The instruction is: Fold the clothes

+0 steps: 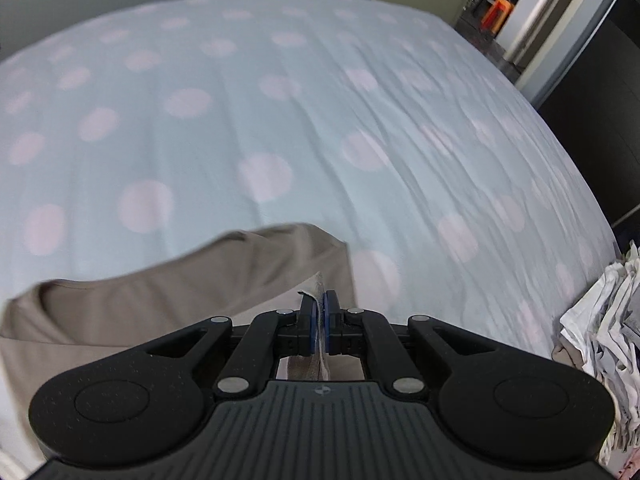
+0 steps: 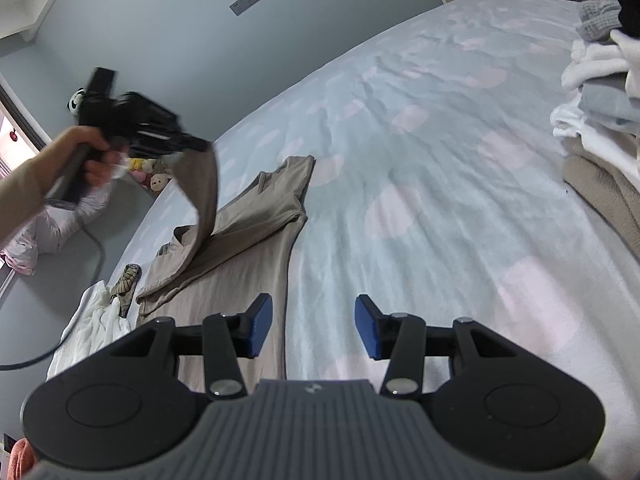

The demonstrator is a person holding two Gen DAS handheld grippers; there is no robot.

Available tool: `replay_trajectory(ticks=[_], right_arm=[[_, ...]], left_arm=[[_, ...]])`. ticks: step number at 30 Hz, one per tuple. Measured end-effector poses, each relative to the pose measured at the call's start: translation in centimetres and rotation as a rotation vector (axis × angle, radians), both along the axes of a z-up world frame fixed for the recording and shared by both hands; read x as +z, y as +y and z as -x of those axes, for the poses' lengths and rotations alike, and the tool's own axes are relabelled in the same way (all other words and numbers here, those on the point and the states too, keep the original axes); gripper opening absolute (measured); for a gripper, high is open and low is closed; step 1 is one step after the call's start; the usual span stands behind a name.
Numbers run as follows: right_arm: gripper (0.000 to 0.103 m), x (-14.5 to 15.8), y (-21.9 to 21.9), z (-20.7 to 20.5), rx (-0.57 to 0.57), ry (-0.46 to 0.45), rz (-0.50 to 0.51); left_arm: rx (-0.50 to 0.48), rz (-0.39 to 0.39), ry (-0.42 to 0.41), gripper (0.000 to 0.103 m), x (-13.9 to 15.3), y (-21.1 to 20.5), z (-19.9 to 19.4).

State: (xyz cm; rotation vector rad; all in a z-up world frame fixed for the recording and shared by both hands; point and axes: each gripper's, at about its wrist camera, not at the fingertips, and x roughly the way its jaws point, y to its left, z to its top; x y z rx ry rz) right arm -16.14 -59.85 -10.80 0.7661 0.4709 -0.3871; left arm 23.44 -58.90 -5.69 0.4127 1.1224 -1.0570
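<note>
A beige long-sleeved shirt [image 2: 244, 236] lies spread on the bed's left side. In the right wrist view a person's hand holds my left gripper [image 2: 200, 146] above it, blurred, shut on the end of one sleeve [image 2: 202, 196], which hangs in a curve down to the shirt. In the left wrist view the same gripper [image 1: 320, 308] pinches a thin edge of the beige fabric [image 1: 180, 300] between its blue pads. My right gripper [image 2: 314, 326] stands open low over the shirt's right edge, with nothing between its fingers.
The bed [image 2: 440, 160] has a pale blue cover with pink dots. A pile of folded clothes [image 2: 600, 92] sits at its right edge; crumpled white garments [image 1: 604, 320] show at right. White and patterned cloths [image 2: 108, 304] lie left; soft toys [image 2: 156, 178] sit by the wall.
</note>
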Motion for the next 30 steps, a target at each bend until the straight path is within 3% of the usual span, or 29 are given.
replay_trajectory(ticks=[5, 8, 11, 15, 22, 30], right_arm=[[0.049, -0.3, -0.3, 0.0, -0.003, -0.006, -0.019], [0.049, -0.3, -0.3, 0.0, 0.001, -0.007, -0.022], [0.049, -0.4, -0.4, 0.0, -0.002, -0.007, -0.024], [0.049, -0.3, -0.3, -0.1, -0.001, 0.002, -0.023], [0.049, 0.1, 0.1, 0.0, -0.01, 0.021, -0.002], [0.047, 0.5, 0.3, -0.6, -0.018, 0.083, 0.018]], left_arm=[[-0.032, 0.006, 0.083, 0.005, -2.4, -1.7, 1.1], [-0.041, 0.009, 0.078, 0.018, -2.4, -1.8, 1.7], [-0.047, 0.019, 0.057, 0.018, -1.4, -0.6, 1.9], [-0.036, 0.032, 0.014, 0.019, 0.4, 2.6, 1.8], [0.06, 0.001, -0.097, 0.02, 2.8, 11.8, -0.7], [0.186, -0.102, -0.227, 0.021, 1.6, 22.5, -4.0]])
